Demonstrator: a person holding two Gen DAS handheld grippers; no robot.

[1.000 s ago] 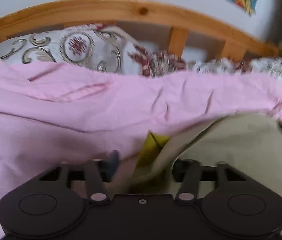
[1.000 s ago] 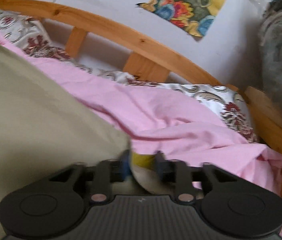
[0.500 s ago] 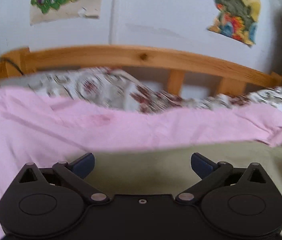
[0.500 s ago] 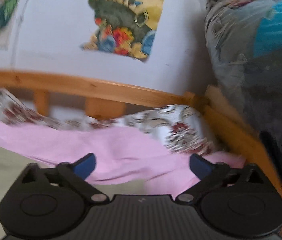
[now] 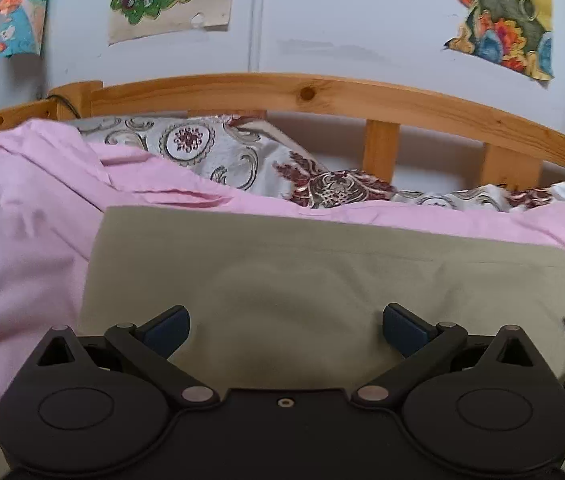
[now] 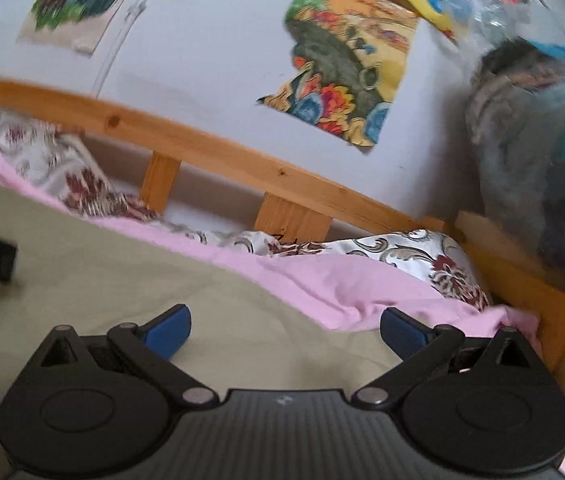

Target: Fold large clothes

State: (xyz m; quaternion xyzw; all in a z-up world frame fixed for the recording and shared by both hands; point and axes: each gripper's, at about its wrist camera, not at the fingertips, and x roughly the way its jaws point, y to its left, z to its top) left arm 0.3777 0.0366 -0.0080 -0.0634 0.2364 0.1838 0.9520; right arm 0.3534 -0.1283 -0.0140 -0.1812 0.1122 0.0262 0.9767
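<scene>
Lying flat now on the pink bedsheet [image 5: 22, 240], the khaki garment [image 5: 322, 280] shows a straight folded edge toward twelve o'clock in the left wrist view, where a second ago its cloth was bunched up and pinched. Both grips have let go: the left hand-held gripper [image 5: 285, 322] has just been opening and its jaws stand wide apart with nothing between the pads, and the right hand-held gripper [image 6: 285, 322] likewise. That reads as one fold laid down and released (likely further folds or smoothing remain). Beyond the sheet, a patterned pillow [image 5: 222, 152] lies against the wooden bed rail [image 5: 306, 88], with torn colourful posters [image 5: 502, 20] at about one o'clock on the wall. No brand, label or legible writing is visible.
</scene>
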